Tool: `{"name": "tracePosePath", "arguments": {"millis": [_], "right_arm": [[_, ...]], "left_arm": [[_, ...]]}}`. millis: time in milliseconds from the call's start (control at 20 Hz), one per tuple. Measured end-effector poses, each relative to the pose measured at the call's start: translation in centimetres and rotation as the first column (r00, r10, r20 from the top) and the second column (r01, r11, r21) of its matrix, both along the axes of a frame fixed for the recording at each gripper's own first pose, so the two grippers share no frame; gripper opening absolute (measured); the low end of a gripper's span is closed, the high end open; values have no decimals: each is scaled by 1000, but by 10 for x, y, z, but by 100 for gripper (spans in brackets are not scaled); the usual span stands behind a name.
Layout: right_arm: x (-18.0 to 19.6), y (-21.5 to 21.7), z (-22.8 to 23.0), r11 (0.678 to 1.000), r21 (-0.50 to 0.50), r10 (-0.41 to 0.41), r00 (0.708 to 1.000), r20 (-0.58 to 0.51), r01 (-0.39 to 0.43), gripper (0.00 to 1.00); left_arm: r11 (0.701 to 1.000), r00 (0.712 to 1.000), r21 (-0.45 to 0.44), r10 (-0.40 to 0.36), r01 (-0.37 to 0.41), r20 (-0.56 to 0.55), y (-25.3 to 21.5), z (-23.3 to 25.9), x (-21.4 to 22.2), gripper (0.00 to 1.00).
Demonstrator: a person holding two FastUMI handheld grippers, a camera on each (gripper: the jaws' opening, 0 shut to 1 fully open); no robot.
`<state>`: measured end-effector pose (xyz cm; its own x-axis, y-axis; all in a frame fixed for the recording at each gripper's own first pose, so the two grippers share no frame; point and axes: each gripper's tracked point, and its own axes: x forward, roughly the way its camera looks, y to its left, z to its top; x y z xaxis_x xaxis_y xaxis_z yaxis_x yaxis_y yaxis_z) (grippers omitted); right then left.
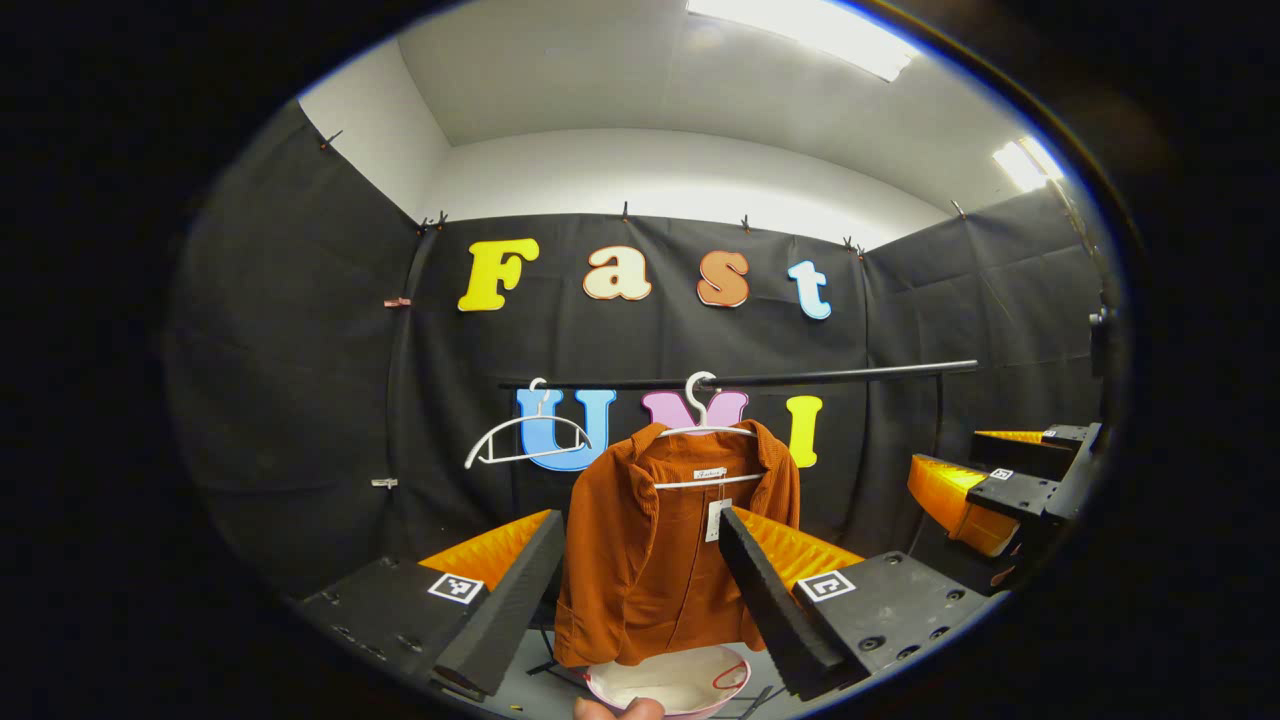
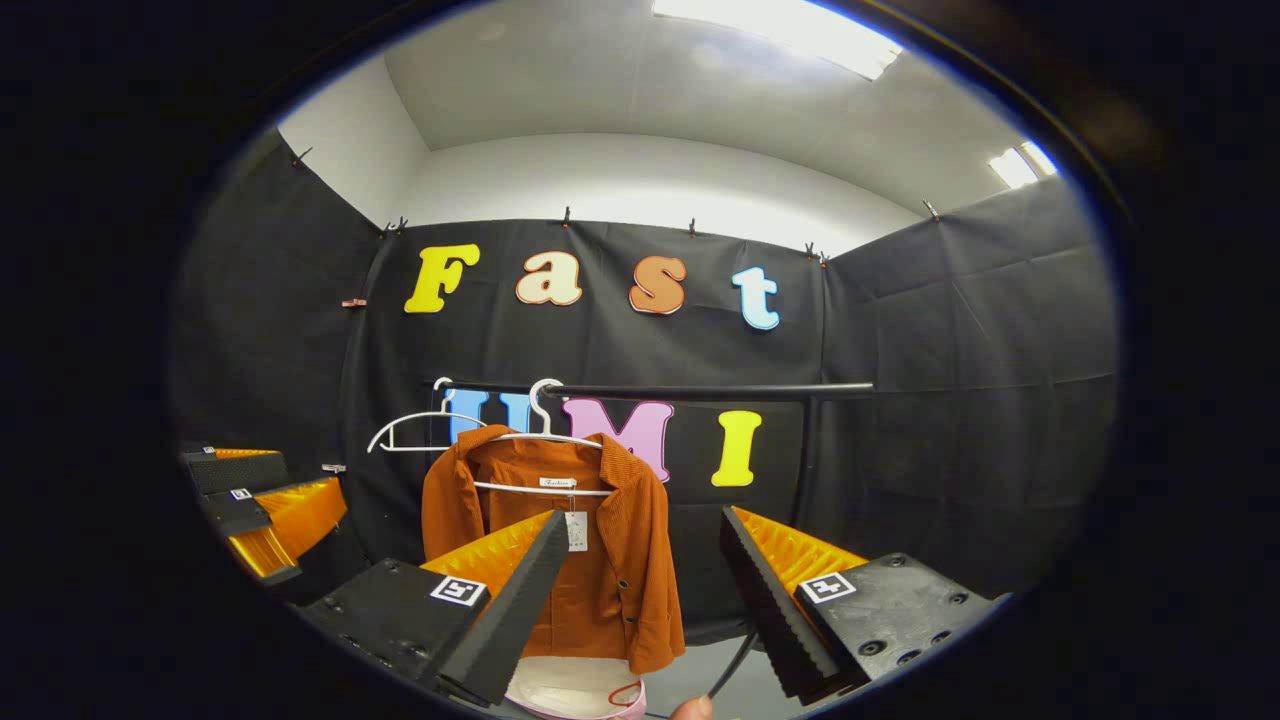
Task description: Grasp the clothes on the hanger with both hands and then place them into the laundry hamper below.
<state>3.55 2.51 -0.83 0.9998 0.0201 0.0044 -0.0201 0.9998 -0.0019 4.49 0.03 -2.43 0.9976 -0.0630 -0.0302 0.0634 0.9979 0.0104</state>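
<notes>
In the left gripper view, the left gripper is seen low in the frame with its fingers spread wide and nothing held between them; a fingertip of the person shows at 6 o'clock at the very bottom edge. Between the fingers, just beyond them, the pale laundry hamper is seen from above, its pink rim open upward. Directly above the hamper hangs the rust-orange corduroy jacket, its front turned toward the camera and its long axis vertical, hem just over the hamper's rim. The jacket is carried on a white hanger hooked over a black horizontal rail. A second, bare white hanger hangs from the rail at 10 o'clock from the jacket, with open room between the two. At 3 o'clock the right gripper is seen, well apart from the jacket.

In the right gripper view, the right gripper is likewise held with fingers wide and nothing between them. The jacket lies at 11 o'clock, partly behind one finger, with the hamper below it. Free space is seen to the jacket's right, up to the rail's black upright post. The left gripper shows at 9 o'clock.
</notes>
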Motion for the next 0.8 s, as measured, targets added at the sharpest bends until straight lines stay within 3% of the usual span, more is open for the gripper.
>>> {"name": "tracePosePath", "arguments": {"millis": [250,600,800], "right_arm": [[67,5,-32,1000,6,29,999,-23,-29,98],[179,26,-88,990,85,118,993,-20,-116,98],[229,35,-140,988,108,120,988,-97,-109,98]], "left_arm": [[1000,1000,18,0,0,-2,-7,-26,72,98],[993,993,6,118,-118,1,-6,-67,185,98],[981,981,27,192,-191,-33,2,-98,229,98]]}}
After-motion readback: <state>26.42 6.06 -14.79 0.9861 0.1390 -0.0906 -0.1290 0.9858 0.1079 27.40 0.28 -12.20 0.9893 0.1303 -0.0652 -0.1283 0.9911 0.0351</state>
